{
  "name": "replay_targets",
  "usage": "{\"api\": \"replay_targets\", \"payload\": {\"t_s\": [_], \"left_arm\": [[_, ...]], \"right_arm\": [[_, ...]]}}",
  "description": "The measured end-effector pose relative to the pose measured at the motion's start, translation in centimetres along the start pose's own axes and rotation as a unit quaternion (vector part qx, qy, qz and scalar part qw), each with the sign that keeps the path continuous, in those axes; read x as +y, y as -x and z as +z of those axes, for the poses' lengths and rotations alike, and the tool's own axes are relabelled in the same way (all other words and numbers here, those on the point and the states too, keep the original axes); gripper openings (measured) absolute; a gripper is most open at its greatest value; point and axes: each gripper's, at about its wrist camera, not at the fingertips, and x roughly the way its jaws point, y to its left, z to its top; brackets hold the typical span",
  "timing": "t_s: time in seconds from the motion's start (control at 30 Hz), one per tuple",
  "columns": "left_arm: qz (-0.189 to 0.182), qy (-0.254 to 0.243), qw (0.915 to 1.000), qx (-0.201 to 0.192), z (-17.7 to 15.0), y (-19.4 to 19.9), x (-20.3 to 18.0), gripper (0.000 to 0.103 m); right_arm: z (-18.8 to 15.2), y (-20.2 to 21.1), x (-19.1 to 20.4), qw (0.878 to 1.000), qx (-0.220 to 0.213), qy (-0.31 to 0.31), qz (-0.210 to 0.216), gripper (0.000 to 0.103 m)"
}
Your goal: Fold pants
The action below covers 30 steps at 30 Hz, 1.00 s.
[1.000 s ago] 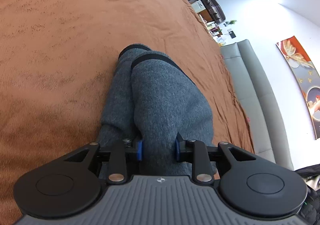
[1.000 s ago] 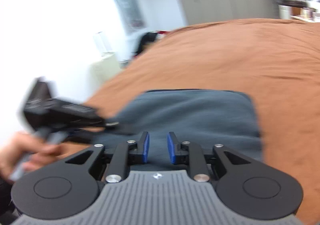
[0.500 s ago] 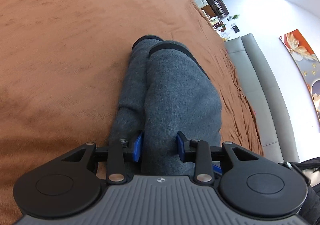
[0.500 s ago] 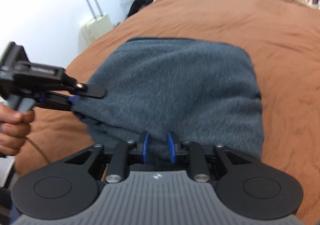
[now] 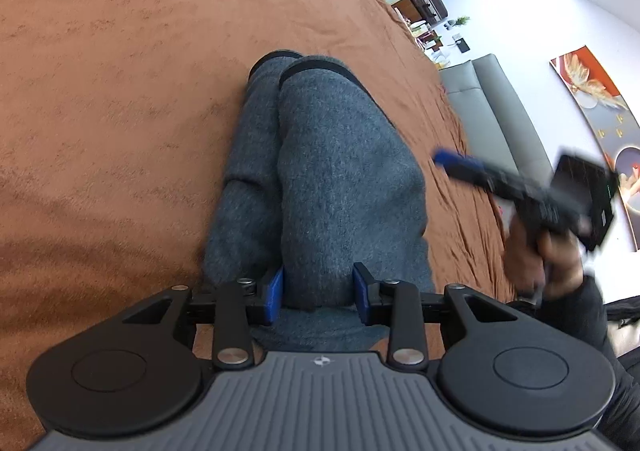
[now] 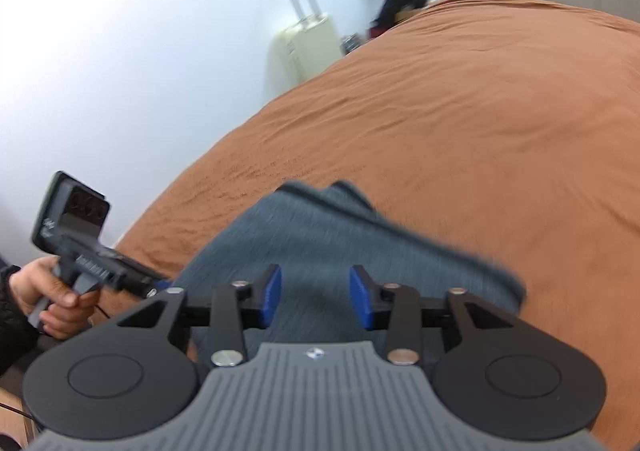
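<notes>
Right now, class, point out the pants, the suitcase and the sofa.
pants (image 5: 344, 187): left wrist view, top folded layer.
suitcase (image 6: 304, 51): right wrist view, front shell.
sofa (image 5: 496, 107): left wrist view, grey backrest.

Bedspread (image 5: 120, 91) open left of and beyond the folded pants (image 5: 328, 171). Right side tighter: right gripper (image 5: 444, 159) hangs beside the pants, grey sofa (image 5: 492, 99) along the bed edge.

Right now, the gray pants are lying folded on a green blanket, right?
Not quite. The gray pants do lie folded, but the blanket is orange-brown, not green. The left wrist view shows it plainly.
</notes>
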Motion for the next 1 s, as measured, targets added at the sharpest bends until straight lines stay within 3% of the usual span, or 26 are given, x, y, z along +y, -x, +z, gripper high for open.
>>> {"api": "replay_targets", "payload": {"t_s": [0.17,0.23,0.33,0.43,0.5,0.53,0.73,0.83,1.0], "left_arm": [[0.008,-0.004,0.9999,0.011,0.3,-0.3,0.0,0.032],[0.007,-0.003,0.9999,0.013,0.6,-0.5,0.1,0.032],[0.006,0.0,0.9999,0.016,0.9,-0.7,0.4,0.032],[0.005,0.0,0.9998,0.02,1.1,-0.9,0.7,0.032],[0.004,0.002,0.9998,0.019,1.1,-1.0,0.7,0.032],[0.003,0.002,0.9998,0.017,1.2,-0.9,0.7,0.029],[-0.011,-0.015,0.9997,-0.019,1.9,0.4,-0.9,0.023],[0.002,-0.018,0.9993,-0.032,2.6,0.8,-1.1,0.023],[0.025,0.01,0.9995,-0.013,2.5,-0.3,1.0,0.023]], "right_arm": [[5.3,-6.4,-1.9,0.995,0.067,0.065,0.025,0.042],[6.8,-8.4,-2.5,0.994,0.076,0.072,0.035,0.044],[8.7,-10.9,-3.5,0.99,0.092,0.062,0.082,0.044],[8.5,-13.0,-3.6,0.98,0.138,0.044,0.14,0.045],[7.9,-13.8,-3.4,0.976,0.15,0.04,0.151,0.025],[7.5,-13.9,-3.3,0.976,0.15,0.04,0.15,0.003],[6.8,-9.1,-3.4,0.985,0.062,0.021,0.158,0.001],[7.8,-7.3,-4.0,0.988,0.027,0.008,0.151,0.001],[7.5,-10.7,-4.1,0.992,0.051,0.0,0.118,0.001]]}}
